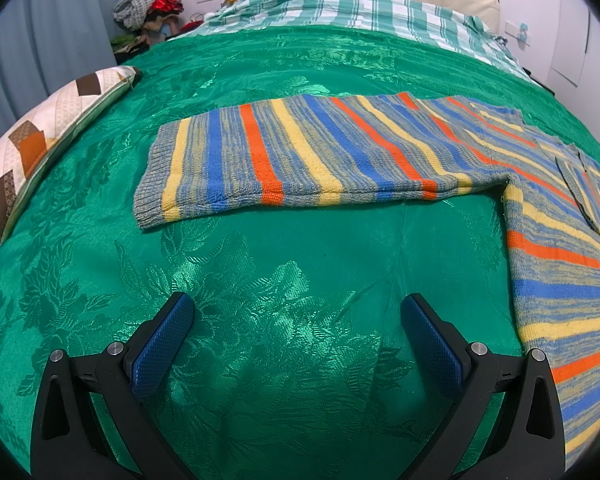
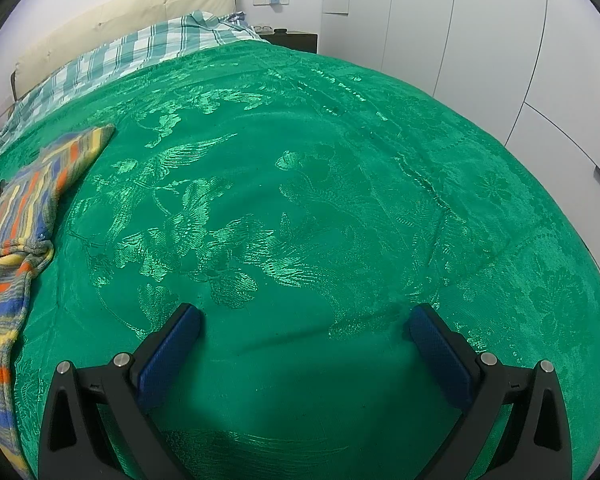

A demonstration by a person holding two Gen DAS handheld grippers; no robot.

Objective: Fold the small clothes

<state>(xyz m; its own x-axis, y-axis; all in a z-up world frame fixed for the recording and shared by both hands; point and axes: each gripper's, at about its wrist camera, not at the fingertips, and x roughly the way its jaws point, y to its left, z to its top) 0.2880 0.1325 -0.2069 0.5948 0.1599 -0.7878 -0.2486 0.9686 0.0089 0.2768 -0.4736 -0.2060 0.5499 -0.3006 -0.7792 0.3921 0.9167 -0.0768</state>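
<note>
A striped knitted sweater (image 1: 340,152) in blue, orange, yellow and grey lies flat on the green bedspread (image 1: 260,272). One sleeve stretches to the left in the left wrist view, and the body runs down the right edge. My left gripper (image 1: 298,312) hovers open over bare bedspread, short of the sleeve. In the right wrist view the same sweater (image 2: 16,216) shows at the far left edge. My right gripper (image 2: 306,320) is open above the green bedspread (image 2: 340,200), well right of the sweater, with nothing between its blue pads.
A patchwork pillow (image 1: 40,152) lies at the bed's left edge. A green checked blanket (image 1: 340,8) and cream headboard (image 2: 120,8) are at the far end. A pile of clothes (image 1: 148,12) sits by the curtain. White wardrobe doors (image 2: 480,20) stand right of the bed.
</note>
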